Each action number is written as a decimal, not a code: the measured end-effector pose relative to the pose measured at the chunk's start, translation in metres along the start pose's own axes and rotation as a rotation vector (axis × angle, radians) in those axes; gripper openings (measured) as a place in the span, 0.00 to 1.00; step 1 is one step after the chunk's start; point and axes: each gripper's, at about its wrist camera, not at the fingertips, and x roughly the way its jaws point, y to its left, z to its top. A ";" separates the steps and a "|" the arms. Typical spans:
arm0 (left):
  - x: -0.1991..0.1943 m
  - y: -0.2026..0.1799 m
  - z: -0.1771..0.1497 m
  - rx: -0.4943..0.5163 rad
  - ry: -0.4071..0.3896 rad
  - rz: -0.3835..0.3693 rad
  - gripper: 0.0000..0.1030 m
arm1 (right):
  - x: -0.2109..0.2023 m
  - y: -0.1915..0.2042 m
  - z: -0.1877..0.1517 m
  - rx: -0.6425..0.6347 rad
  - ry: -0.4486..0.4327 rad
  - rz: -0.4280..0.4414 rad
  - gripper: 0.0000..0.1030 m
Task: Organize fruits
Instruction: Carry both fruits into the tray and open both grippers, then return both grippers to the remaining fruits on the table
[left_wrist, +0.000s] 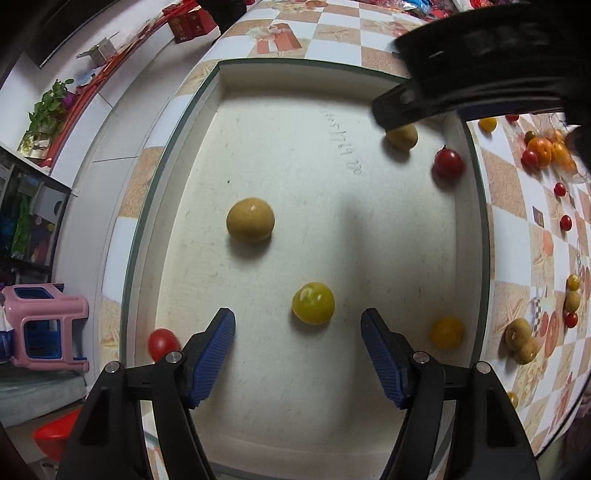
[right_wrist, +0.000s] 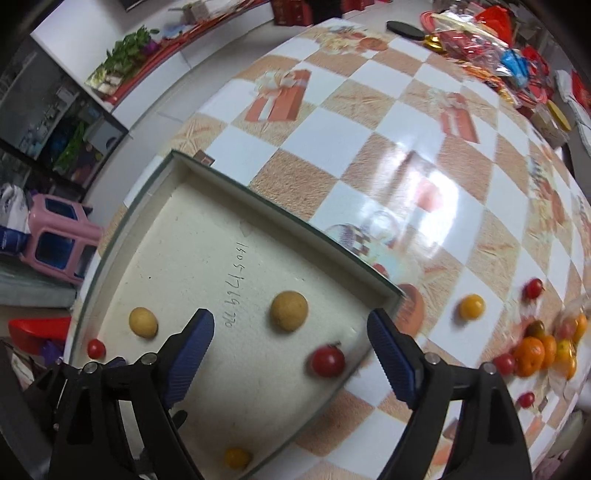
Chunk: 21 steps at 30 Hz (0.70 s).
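Fruits lie scattered in a shallow white tray (left_wrist: 369, 387) on the checkered table (right_wrist: 369, 177): a tan longan (left_wrist: 250, 220) near the middle, a yellow tomato (left_wrist: 313, 303) just ahead of the left gripper (left_wrist: 298, 354), an orange one (left_wrist: 447, 333) at its right, and red tomatoes (left_wrist: 448, 163) by the walls. Left gripper hangs over the tray, fingers spread wide with nothing between them. Right gripper (right_wrist: 291, 354) is likewise open and empty over the tray's corner, a second longan (right_wrist: 288, 310) and a red tomato between its pads, while more fruit (right_wrist: 543, 350) sits on the table beyond.
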 end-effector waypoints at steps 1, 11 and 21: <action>-0.001 -0.002 -0.001 0.006 0.004 0.007 0.70 | -0.004 -0.003 -0.004 0.012 -0.005 0.001 0.85; -0.012 -0.032 -0.018 0.081 0.024 0.023 0.70 | -0.040 -0.067 -0.098 0.232 0.034 -0.025 0.85; -0.051 -0.081 -0.023 0.191 -0.058 0.002 0.70 | -0.059 -0.126 -0.224 0.467 0.114 -0.117 0.85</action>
